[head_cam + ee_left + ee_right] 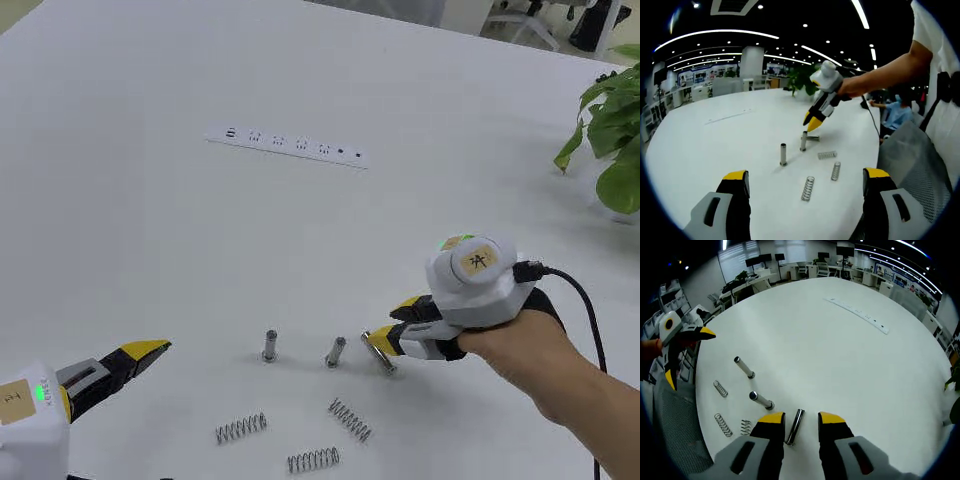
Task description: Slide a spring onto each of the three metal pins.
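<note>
White table (150,230) underneath everything. At its far right edge, a leafy green plant (610,130); toward the far middle, a flat white power strip (287,146). At the near left, the left gripper (805,175), fingers spread wide, gripping nothing, well apart from the parts. At the right, held in a hand (510,350), the right gripper (801,418), fingers parted a little, one on either side of the lying pin (795,426) (no clear contact with either fingertip). Just left of that, the middle pin (335,351) and the left pin (270,345), both upright on the table. Nearer the person, loose and flat on the table, the left spring (241,428), the near spring (313,460) and the right spring (349,420), all apart from the pins.
</note>
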Motion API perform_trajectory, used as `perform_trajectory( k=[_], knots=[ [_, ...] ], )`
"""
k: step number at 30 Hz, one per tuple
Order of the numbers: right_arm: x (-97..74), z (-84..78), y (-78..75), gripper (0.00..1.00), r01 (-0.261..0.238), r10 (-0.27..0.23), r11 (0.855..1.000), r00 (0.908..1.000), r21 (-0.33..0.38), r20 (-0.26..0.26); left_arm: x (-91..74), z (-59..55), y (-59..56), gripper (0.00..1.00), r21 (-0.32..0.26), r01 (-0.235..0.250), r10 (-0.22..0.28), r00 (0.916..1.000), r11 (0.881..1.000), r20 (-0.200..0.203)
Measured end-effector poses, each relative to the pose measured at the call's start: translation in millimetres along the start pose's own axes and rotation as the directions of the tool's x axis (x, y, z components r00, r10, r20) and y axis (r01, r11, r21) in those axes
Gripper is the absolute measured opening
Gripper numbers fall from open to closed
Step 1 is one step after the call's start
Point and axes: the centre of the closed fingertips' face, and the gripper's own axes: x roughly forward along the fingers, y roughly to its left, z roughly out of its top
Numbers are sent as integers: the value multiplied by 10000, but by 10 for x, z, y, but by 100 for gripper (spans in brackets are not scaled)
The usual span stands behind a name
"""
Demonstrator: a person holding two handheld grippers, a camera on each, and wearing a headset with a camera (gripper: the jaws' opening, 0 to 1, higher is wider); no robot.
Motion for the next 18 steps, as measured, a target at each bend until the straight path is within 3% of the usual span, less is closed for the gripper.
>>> perform_trajectory(
  k=[11,18],
  knots=[
    [184,-111,55,19,-46,46,10000,9957,1,-920,2,-9,27,95,-217,-118,120,9999,9997,91],
    [259,-151,78,16,-130,122,9999,9928,-63,-1194,14,6,16,95,-333,-168,172,9998,9993,124]
  ],
)
